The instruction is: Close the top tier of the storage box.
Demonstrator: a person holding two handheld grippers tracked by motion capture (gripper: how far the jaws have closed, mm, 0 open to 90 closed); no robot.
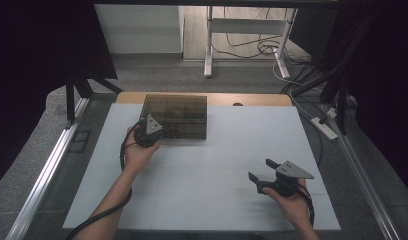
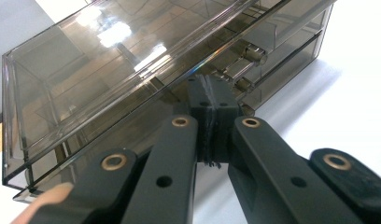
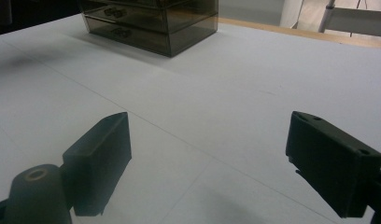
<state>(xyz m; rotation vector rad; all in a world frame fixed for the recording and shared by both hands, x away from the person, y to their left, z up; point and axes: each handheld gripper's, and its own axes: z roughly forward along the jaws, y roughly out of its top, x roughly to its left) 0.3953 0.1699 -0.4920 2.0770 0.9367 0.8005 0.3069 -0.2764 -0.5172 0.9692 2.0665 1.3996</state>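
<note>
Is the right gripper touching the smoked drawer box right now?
No. In the high view the right gripper sits open on the white table, well apart from the drawer box.

Smoky transparent drawer box (image 1: 175, 116): upright at table's far edge, left of centre; metal knobs on drawer fronts.

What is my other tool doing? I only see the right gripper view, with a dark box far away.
Observer: The left tool is shut, its tips right at the front of the drawer box.
Operator: Is it grabbing something?
Observer: Shiny metal knobs sit just beside the tips; I cannot tell if one is pinched.
Operator: Where is my right tool?
Observer: In the high view, a hand holds the right tool low over the white table, toward its near right corner.
</note>
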